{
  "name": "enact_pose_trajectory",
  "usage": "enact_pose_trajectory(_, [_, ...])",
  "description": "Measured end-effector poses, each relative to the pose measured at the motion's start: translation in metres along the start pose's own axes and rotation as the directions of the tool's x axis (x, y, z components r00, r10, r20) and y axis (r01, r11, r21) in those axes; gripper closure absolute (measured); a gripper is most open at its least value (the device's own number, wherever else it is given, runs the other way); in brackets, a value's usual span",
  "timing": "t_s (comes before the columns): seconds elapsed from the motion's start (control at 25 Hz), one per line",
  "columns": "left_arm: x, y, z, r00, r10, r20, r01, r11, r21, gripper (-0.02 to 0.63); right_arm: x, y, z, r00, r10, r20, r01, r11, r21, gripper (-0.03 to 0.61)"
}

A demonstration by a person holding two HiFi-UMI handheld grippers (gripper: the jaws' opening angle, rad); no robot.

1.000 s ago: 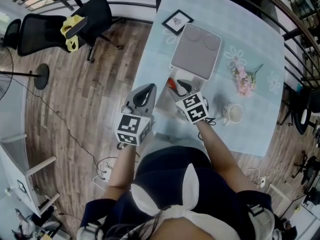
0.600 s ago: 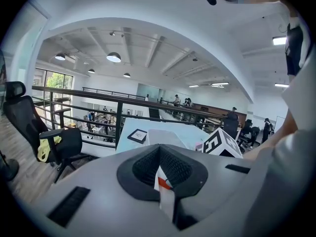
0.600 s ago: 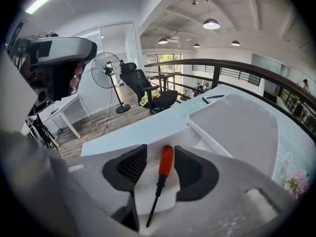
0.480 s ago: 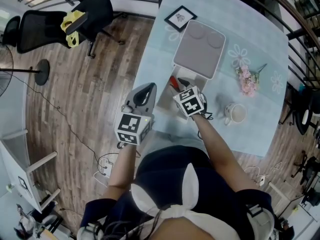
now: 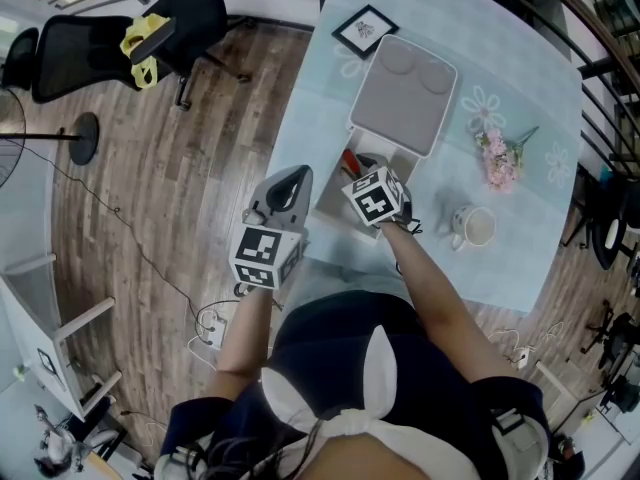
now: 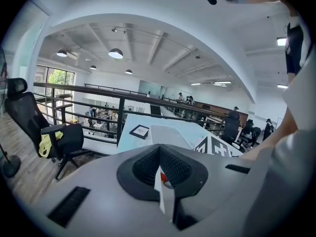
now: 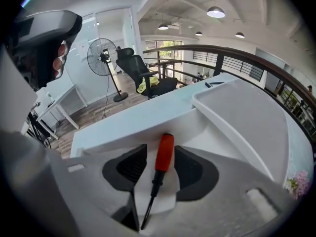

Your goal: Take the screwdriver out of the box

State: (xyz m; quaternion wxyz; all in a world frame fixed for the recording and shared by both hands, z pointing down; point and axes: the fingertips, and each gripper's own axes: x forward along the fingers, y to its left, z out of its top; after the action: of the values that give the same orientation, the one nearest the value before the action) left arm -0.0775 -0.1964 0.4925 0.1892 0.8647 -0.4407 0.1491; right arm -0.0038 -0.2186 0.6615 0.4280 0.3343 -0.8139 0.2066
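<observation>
A screwdriver with a red handle and black shaft lies in the open end of a white box. My right gripper is open and reaches down into the box, one black pad on each side of the handle. In the head view the red handle shows just left of the right gripper, inside the box. The box's grey lid covers its far part. My left gripper hangs shut at the table's left edge, holding nothing; in its own view the left gripper has its pads together.
On the pale blue table stand a framed picture, a sprig of pink flowers and a white mug. A black office chair and a fan base are on the wood floor to the left.
My right gripper has moved forward and a little left into the box, so its jaws now straddle the screwdriver. The left gripper has stayed put.
</observation>
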Motion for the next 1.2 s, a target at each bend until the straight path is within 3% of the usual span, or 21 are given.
enact_pose_trajectory(0.44, [0.005, 0.003, 0.003, 1.0, 0.004, 0.001, -0.004, 1.0, -0.008, 0.597, 0.015, -0.005, -0.008, 0.998, -0.011, -0.067, 0.012, 1.0, 0.004, 0.411])
enact_pose_trajectory(0.68, [0.005, 0.006, 0.005, 1.0, 0.014, 0.01, -0.013, 0.999, -0.037, 0.597, 0.017, -0.007, -0.01, 0.997, -0.021, -0.075, 0.021, 1.0, 0.0, 0.44])
enact_pose_trajectory(1.2, [0.002, 0.006, 0.001, 1.0, 0.007, 0.002, -0.007, 1.0, -0.019, 0.597, 0.016, -0.006, -0.013, 0.996, -0.007, -0.087, 0.008, 1.0, 0.019, 0.482])
